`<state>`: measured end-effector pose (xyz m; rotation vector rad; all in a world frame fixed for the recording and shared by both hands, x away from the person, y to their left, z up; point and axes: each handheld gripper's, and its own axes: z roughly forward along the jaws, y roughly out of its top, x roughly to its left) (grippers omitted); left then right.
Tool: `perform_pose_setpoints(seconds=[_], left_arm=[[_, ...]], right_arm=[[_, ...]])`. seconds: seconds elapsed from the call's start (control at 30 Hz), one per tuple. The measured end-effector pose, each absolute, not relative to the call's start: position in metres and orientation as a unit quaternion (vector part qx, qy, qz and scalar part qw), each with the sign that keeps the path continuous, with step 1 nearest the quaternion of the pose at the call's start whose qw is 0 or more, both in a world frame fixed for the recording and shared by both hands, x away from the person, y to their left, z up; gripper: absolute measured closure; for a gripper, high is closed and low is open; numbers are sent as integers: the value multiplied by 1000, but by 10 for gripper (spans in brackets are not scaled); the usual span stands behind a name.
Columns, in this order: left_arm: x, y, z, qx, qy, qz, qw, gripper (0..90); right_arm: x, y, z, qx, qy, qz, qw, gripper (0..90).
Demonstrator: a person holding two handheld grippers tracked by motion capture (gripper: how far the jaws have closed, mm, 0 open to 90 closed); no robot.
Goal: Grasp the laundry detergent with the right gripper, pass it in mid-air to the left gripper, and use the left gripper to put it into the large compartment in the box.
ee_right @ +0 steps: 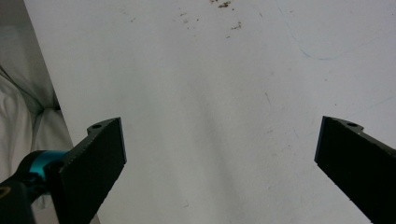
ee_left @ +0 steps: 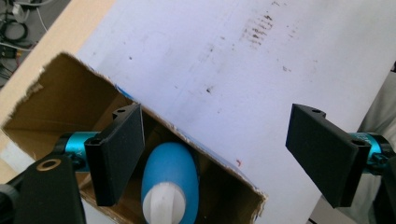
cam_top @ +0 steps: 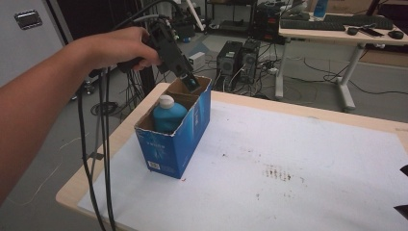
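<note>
item 1: person's forearm, enters left edge of high view, runs to upper centre; hand wraps the left gripper (cam_top: 191, 83), black w/ teal fittings, twin cables hanging down left side of frame. gripper tips sit over the far end of the box. in left gripper view the jaws stand wide apart, nothing between the pads, nothing pressed.

item 2: open-top blue printed cardboard box (cam_top: 190, 137), brown inside, torn rim; centre-left of high view, upright on the white sheet, just in from the table's left edge. lower left in left gripper view (ee_left: 56, 105).

item 3: blue plastic bottle w/ white cap (cam_top: 168, 114), upright inside the box, near end; shoulders + cap above the rim. bottom centre of left gripper view (ee_left: 168, 179), below the spread jaws, untouched.

item 4: white stained sheet (cam_top: 298, 159) over wooden table, centre to right; dark specks mid-right.

item 5: right gripper (ee_right: 219, 163), jaws wide apart over bare sheet, holding nothing.
</note>
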<state>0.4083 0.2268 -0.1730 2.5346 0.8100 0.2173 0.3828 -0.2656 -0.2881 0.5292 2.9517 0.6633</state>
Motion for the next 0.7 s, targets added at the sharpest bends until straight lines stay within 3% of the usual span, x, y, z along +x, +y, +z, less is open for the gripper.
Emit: perform_pose_setpoints(seconds=[0.37,0.43,0.5,0.57,0.7], left_arm=[[416,195,-167,928,268,84,246,194],[417,189,-169,929,263,82,246,123],[418,183,-170,932,255,76,246,111],[419,176,-172,933,254,64,246,22],[422,163,-175,937,240,52,247,16]], right_arm=[[382,-272,-286,179,958,222,39,13],[381,-272,-286,178,958,222,39,13],[381,-271,-286,177,958,222,39,13],[381,-271,-286,177,958,222,39,13],[381,-270,-286,178,958,222,39,13]])
